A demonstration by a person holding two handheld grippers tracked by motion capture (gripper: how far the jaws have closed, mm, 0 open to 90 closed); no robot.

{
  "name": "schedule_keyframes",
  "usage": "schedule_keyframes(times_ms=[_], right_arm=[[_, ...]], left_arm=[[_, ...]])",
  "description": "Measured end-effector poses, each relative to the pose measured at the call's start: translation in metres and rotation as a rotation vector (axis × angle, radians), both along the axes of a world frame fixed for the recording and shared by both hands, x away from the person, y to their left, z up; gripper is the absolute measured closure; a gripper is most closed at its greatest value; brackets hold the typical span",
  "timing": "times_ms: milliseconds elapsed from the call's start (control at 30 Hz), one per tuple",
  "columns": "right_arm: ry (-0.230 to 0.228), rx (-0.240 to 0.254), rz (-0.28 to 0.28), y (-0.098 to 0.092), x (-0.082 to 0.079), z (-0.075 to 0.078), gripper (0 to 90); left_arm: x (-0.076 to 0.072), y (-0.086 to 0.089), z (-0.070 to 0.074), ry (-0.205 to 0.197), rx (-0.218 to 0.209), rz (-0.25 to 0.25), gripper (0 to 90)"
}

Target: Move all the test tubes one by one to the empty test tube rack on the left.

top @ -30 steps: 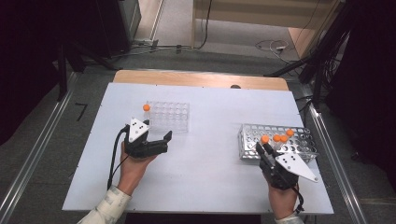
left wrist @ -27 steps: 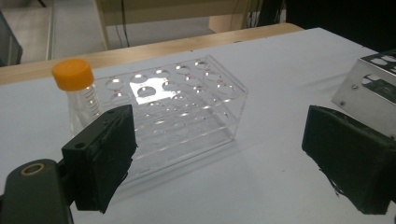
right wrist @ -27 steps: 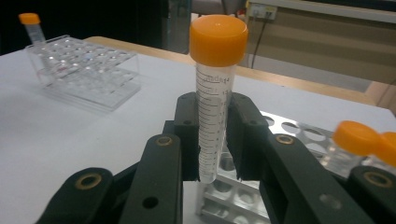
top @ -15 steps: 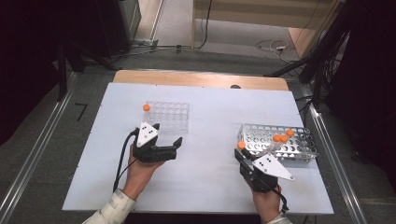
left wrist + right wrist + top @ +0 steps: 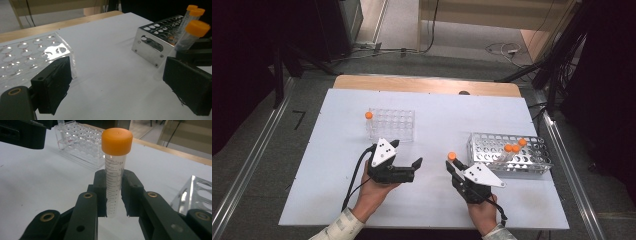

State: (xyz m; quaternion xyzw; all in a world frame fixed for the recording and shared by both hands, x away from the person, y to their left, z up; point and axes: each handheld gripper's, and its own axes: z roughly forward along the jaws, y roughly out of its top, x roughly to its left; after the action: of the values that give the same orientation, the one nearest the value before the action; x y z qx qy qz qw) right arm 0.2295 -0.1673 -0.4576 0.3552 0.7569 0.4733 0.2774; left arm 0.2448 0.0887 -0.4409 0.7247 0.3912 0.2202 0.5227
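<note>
The right gripper (image 5: 113,195) clenched a clear graduated plastic tube with an orange cap (image 5: 114,173) upright above the white table (image 5: 437,125), between the perforated metal rack (image 5: 507,152) and the clear acrylic rack (image 5: 393,124); the left gripper (image 5: 117,85) gaped empty, seemingly ready to receive it

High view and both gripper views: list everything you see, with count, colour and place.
held tube: one, clear with orange cap, upright between the right gripper's jaws
tubes in metal rack: two, clear with orange caps, leaning in the rack
tube in clear rack: one, orange cap, at the rack's far left corner
metal rack: one, silver, right side of the table
clear rack: one, transparent, left of centre
table: one, white top, wooden far edge
left gripper: one, black, open, pointing toward the held tube
right gripper: one, black, shut on the held tube
hands: two, at the near edge
</note>
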Motion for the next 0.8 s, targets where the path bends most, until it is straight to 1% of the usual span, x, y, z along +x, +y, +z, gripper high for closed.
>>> schedule_keyframes(times_ms=[67, 133, 267, 333, 433, 467, 533, 633, 667, 700, 733, 800], right_arm=[[0.01, -0.007, 0.022, 0.009, 0.001, -0.002, 72.6], [0.014, -0.011, 0.029, 0.012, 0.002, -0.003, 72.6], [0.026, -0.019, 0.056, 0.021, 0.004, -0.004, 72.6], [0.034, -0.01, 0.064, 0.023, 0.005, -0.004, 72.6], [0.04, -0.003, 0.081, 0.029, 0.005, -0.004, 72.6], [0.057, -0.007, 0.097, 0.034, 0.005, -0.005, 72.6], [0.065, -0.007, 0.101, 0.036, 0.005, -0.006, 72.6], [0.069, -0.008, 0.125, 0.044, 0.004, -0.007, 72.6], [0.069, -0.008, 0.125, 0.044, 0.004, -0.007, 72.6], [0.068, -0.007, 0.136, 0.047, 0.003, -0.007, 72.6], [0.068, -0.007, 0.136, 0.047, 0.003, -0.007, 72.6], [0.067, -0.004, 0.146, 0.049, 0.002, -0.006, 72.6]], left_arm=[[-0.002, -0.003, 0.001, 0.0, 0.0, -0.009, 8.7], [-0.003, -0.006, 0.002, 0.0, -0.008, -0.021, 8.7], [-0.006, -0.009, 0.005, -0.013, -0.015, -0.036, 9.4], [-0.007, -0.011, 0.005, -0.018, -0.02, -0.043, 12.1], [-0.007, -0.014, 0.005, -0.013, -0.028, -0.057, 15.5], [-0.007, -0.017, 0.004, -0.012, -0.024, -0.071, 16.8], [-0.008, -0.018, 0.004, -0.014, -0.018, -0.074, 17.9], [-0.009, -0.02, 0.004, -0.022, -0.017, -0.089, 26.3], [-0.01, -0.02, 0.004, -0.025, -0.02, -0.093, 26.3], [-0.01, -0.02, 0.004, -0.028, -0.02, -0.095, 31.7], [-0.01, -0.02, 0.004, -0.028, -0.022, -0.102, 31.7], [-0.011, -0.02, 0.003, -0.032, -0.017, -0.106, 39.5]])
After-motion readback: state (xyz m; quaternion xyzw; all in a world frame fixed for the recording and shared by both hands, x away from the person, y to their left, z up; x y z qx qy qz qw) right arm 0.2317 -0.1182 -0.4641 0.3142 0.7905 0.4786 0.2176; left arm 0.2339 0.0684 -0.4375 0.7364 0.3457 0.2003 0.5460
